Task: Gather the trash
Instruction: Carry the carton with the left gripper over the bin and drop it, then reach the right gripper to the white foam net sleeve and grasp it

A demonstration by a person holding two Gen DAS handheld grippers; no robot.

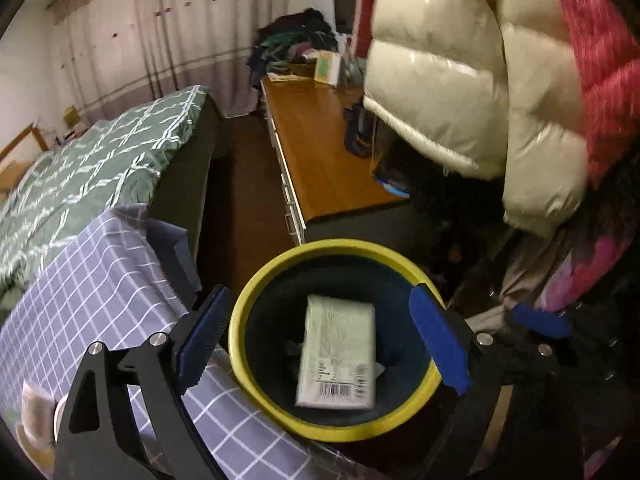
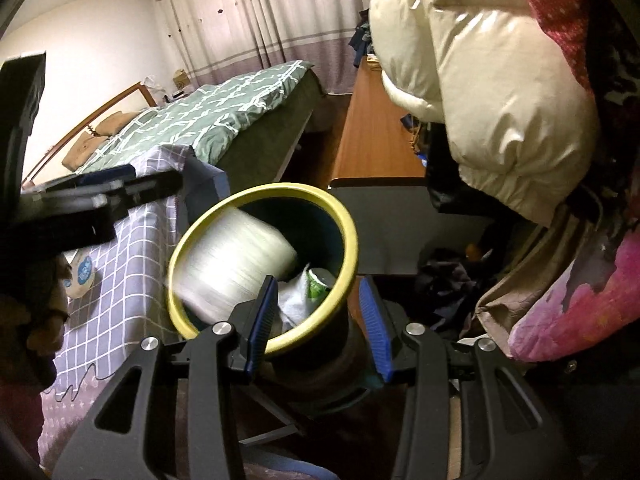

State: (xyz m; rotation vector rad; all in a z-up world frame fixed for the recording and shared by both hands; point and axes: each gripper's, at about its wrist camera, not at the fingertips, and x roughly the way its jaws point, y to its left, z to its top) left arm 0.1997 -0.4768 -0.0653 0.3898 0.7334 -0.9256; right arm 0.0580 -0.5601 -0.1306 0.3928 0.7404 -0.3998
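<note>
As the left wrist view looks down, the left gripper [image 1: 320, 344] stands spread wide over the yellow-rimmed bin [image 1: 240, 312], pinching nothing; a pale green packet [image 1: 340, 352] is inside the bin.

In the right wrist view, the right gripper [image 2: 320, 322] pinches the bin's rim [image 2: 312, 340], with the packet [image 2: 236, 264] a blur at the bin's mouth.
</note>
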